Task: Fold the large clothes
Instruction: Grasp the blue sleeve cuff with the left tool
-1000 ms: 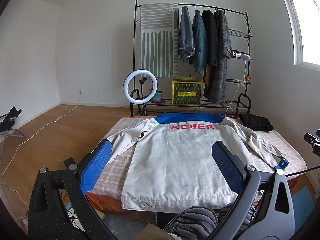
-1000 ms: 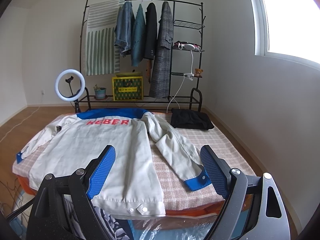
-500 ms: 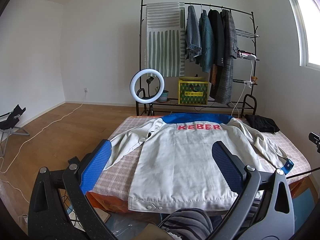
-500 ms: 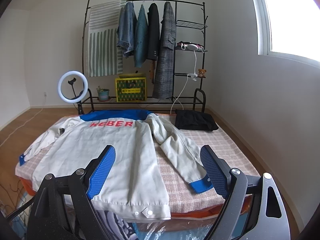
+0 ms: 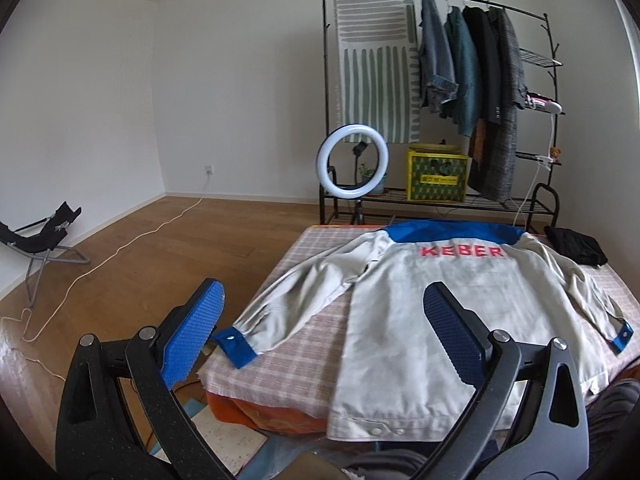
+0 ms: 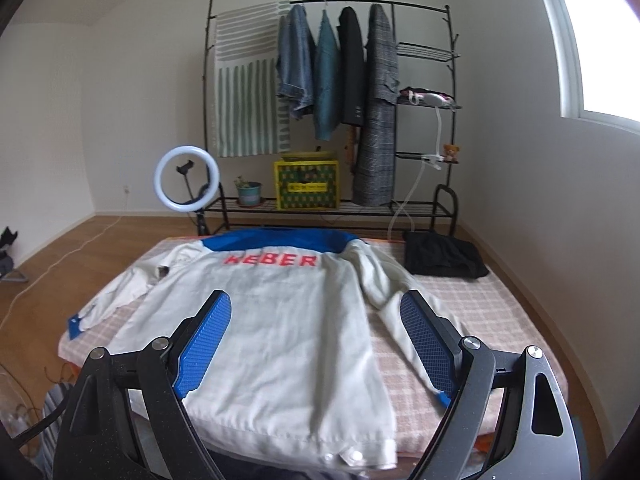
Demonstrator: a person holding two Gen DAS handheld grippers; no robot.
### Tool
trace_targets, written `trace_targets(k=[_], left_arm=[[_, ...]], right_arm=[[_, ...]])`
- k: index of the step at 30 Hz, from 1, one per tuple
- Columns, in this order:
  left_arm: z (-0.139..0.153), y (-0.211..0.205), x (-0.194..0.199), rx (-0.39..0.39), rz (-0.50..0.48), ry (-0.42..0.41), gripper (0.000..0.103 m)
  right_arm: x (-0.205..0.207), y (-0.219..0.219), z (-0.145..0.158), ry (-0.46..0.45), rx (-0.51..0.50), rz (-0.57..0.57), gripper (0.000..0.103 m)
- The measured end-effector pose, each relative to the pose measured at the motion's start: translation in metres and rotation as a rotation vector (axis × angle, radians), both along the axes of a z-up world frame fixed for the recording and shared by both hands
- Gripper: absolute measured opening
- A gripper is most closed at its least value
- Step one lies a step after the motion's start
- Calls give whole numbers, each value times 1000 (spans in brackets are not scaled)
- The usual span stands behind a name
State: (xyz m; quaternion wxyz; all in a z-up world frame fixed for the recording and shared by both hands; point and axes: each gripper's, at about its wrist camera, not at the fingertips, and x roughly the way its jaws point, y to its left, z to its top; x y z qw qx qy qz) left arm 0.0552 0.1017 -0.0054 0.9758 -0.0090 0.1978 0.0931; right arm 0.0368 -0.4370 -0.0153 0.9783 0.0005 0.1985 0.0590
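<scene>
Jacket [image 5: 420,304] lies back-up and spread flat on the checked table cover [image 5: 296,356], straight ahead of both grippers, hem nearest, blue collar and red lettering at the far end. Nothing folded yet.

Change over the last second: the left gripper [image 5: 324,332] has swung out to its own left. The jacket sat centred between its fingers a second ago; now its left blue pad hangs off the table edge over the floor, and the left sleeve's blue cuff [image 5: 236,346] lies just ahead, between the fingers and close to the left pad. The right gripper [image 6: 316,342] has shifted toward the jacket body, so the right sleeve's cuff [image 6: 442,398] is now partly hidden behind its right finger.

Both grippers spread wide, holding nothing, not touching fabric as far as these views show.

Judgement: the left is lining up on the left cuff, likely to pull that sleeve across the back as the first fold. Folding itself not begun.

Farther out: folded black garment [image 6: 444,256] on the far right corner of the table, ring light [image 5: 352,162] and clothes rack [image 6: 332,92] beyond.
</scene>
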Motion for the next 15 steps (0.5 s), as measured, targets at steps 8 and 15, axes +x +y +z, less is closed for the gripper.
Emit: trace_targets(k=[8, 15], left_arm=[[-45, 107, 58, -132, 31, 111, 83], [-121, 210, 119, -393, 92, 290, 73]], right_arm=[[50, 37, -8, -9, 154, 152, 87], [101, 63, -36, 100, 239, 228, 87]])
